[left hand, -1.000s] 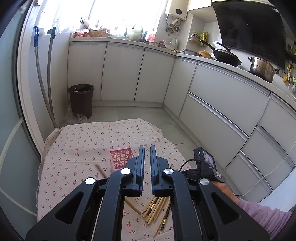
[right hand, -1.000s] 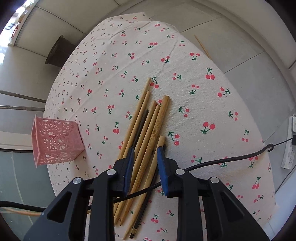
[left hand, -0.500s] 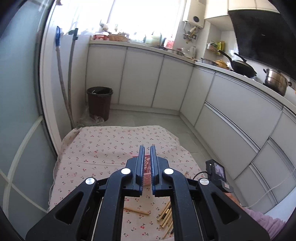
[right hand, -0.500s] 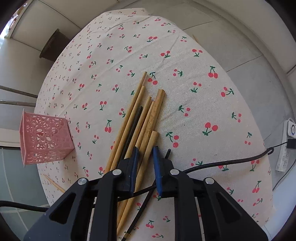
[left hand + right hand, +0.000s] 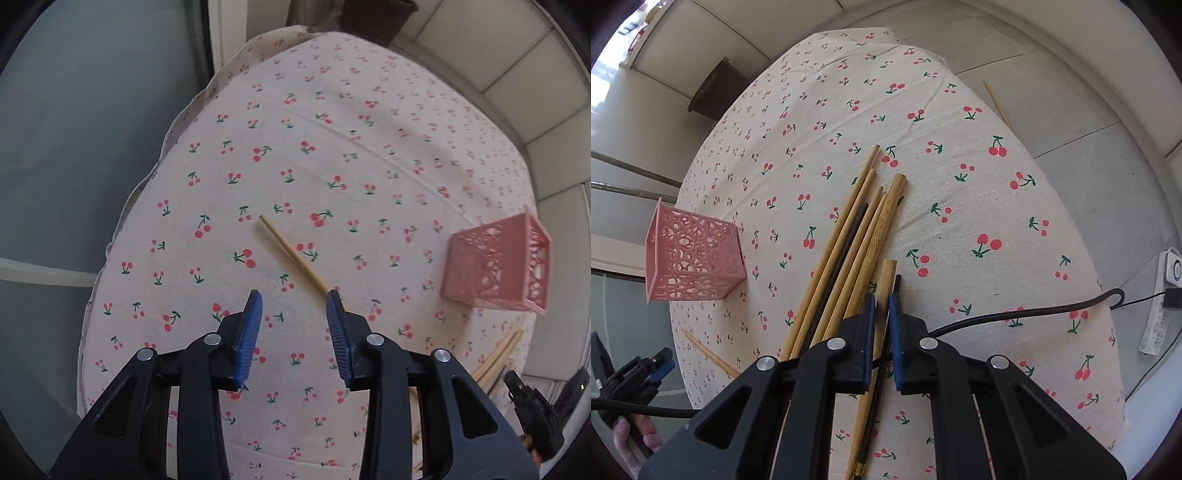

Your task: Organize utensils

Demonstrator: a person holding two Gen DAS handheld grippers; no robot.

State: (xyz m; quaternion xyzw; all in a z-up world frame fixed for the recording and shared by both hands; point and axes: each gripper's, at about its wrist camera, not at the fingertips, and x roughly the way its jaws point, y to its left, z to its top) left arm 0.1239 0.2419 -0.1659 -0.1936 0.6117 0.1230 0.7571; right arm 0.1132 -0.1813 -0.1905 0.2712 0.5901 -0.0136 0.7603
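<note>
My right gripper (image 5: 882,295) is shut on a bamboo chopstick (image 5: 886,277) at the right edge of a pile of several bamboo and black chopsticks (image 5: 849,240) on the cherry-print tablecloth. A pink openwork holder (image 5: 690,254) stands left of the pile; it also shows in the left wrist view (image 5: 498,269). My left gripper (image 5: 293,304) is open and empty, low over the cloth, with a single bamboo chopstick (image 5: 291,254) lying just ahead and running under its right finger.
The table (image 5: 332,110) is round and its cloth hangs over the edge. A glass door is on the left, a dark bin (image 5: 716,85) beyond the table. A black cable (image 5: 1034,314) crosses the cloth. One chopstick (image 5: 997,105) lies on the floor.
My left gripper has tipped down from facing the kitchen to the table and opened above the single chopstick. My right gripper has closed from a wider gap onto one bamboo chopstick.
</note>
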